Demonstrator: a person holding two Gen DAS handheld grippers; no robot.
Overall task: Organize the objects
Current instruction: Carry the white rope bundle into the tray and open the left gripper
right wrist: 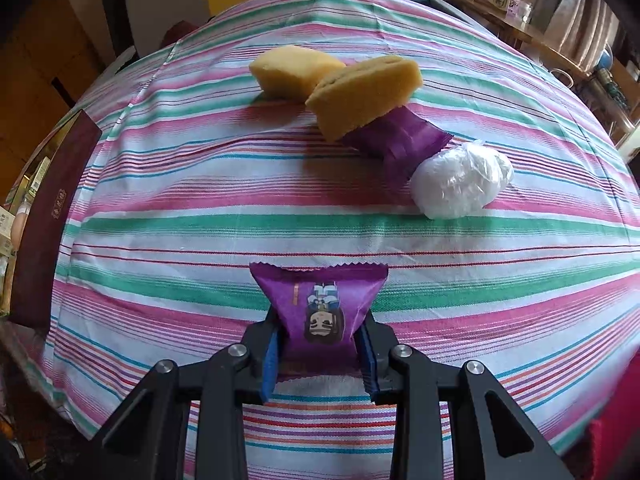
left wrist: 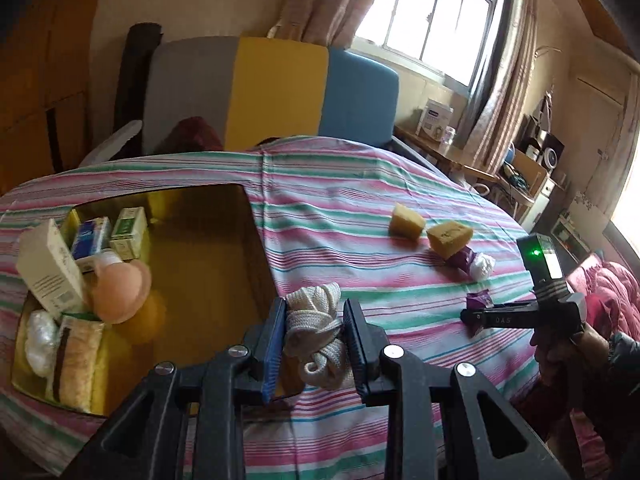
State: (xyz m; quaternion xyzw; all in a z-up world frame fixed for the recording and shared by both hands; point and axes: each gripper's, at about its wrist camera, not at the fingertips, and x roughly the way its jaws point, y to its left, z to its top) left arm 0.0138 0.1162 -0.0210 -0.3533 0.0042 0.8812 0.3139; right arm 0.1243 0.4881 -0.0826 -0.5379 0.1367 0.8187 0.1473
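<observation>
My left gripper [left wrist: 316, 328] is shut on a knotted white rope [left wrist: 316, 336], held just right of the open gold-lined box [left wrist: 208, 264]. My right gripper [right wrist: 320, 340] is shut on a purple snack packet [right wrist: 320, 308] low over the striped cloth; it also shows in the left wrist view [left wrist: 480, 302]. Two yellow sponges [right wrist: 296, 72] [right wrist: 364, 94], a second purple packet [right wrist: 396, 144] and a white plastic-wrapped ball [right wrist: 460, 184] lie on the cloth beyond it. The right gripper appears in the left wrist view [left wrist: 472, 318].
The box holds small cartons [left wrist: 128, 232], a peach round pad [left wrist: 120, 292], a wrapped white bundle [left wrist: 40, 340] and a striped pack [left wrist: 80, 360]. A dark red box lid [right wrist: 52, 216] stands at the box's side. A grey, yellow and blue headboard [left wrist: 276, 92] stands behind the table.
</observation>
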